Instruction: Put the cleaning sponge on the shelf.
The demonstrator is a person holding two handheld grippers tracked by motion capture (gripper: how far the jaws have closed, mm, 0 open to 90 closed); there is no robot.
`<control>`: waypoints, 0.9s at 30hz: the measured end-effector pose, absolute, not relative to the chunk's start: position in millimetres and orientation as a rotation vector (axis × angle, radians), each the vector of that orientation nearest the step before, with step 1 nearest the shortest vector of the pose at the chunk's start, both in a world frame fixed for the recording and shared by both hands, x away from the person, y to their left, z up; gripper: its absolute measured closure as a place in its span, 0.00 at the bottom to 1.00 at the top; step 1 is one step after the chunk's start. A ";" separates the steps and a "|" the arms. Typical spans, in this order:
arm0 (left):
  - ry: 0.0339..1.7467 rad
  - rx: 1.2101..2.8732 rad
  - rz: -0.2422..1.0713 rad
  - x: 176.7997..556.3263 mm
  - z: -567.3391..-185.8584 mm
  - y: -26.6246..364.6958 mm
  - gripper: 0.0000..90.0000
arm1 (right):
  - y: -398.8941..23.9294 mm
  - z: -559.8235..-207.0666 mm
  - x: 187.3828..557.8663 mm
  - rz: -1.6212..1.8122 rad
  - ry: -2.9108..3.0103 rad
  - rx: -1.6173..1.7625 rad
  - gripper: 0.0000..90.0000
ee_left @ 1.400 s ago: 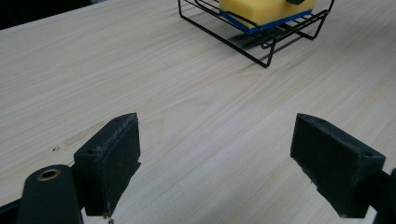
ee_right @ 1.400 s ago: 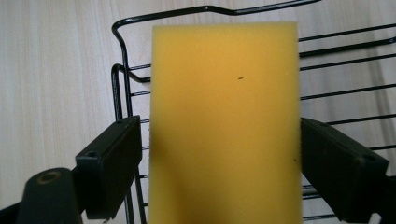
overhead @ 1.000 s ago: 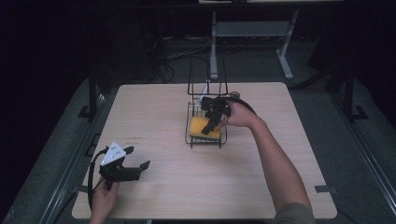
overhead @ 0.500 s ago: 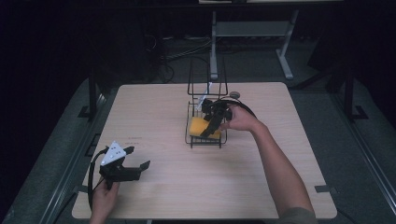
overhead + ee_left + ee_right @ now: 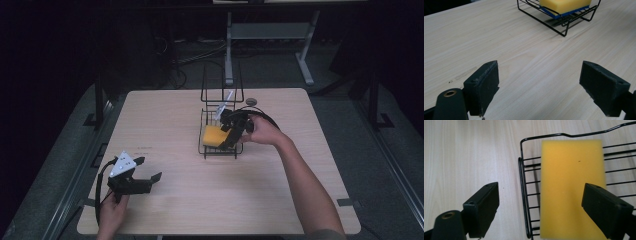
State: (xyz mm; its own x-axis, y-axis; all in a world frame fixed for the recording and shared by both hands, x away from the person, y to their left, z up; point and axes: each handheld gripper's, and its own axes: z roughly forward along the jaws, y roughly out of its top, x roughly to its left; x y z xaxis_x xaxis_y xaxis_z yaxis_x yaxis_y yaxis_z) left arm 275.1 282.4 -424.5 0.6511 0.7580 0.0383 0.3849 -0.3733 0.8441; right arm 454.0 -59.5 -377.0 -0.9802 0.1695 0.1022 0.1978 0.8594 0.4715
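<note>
Right gripper view shows the sponge [image 5: 571, 187] already lying flat in the wire rack [image 5: 524, 195], the right gripper [image 5: 549, 210] above it, fingers apart and empty; placing looks done, only withdrawing left. The left gripper [image 5: 145, 172] waits with fingers apart near the surface's [image 5: 175, 125] front-left corner.

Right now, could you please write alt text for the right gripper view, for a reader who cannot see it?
A yellow sponge lies flat in a black wire rack on a pale wooden table, seen from above. The right gripper hangs open over the rack's edge.

The table [image 5: 524, 65] is pale, matt wood with fine grain. The rack [image 5: 524, 195] is thin, glossy black wire. The sponge [image 5: 571, 185] looks like soft, porous yellow foam with a blue underside.
</note>
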 end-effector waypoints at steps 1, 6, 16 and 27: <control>0.889 2.000 0.537 274.9 -424.8 282.5 0.17 | -60.2 -376.4 452.9 -0.775 -2.965 -0.296 0.16; 0.886 1.997 0.538 273.9 -424.5 282.9 0.17 | -64.7 -379.3 444.3 -0.780 -2.969 -0.282 0.16; 0.887 1.995 0.537 274.0 -424.2 281.5 0.17 | -65.0 -386.5 426.7 -0.782 -2.949 -0.252 0.15; 0.886 1.996 0.538 273.6 -423.9 281.8 0.17 | -68.7 -391.3 411.8 -0.798 -2.967 -0.241 0.15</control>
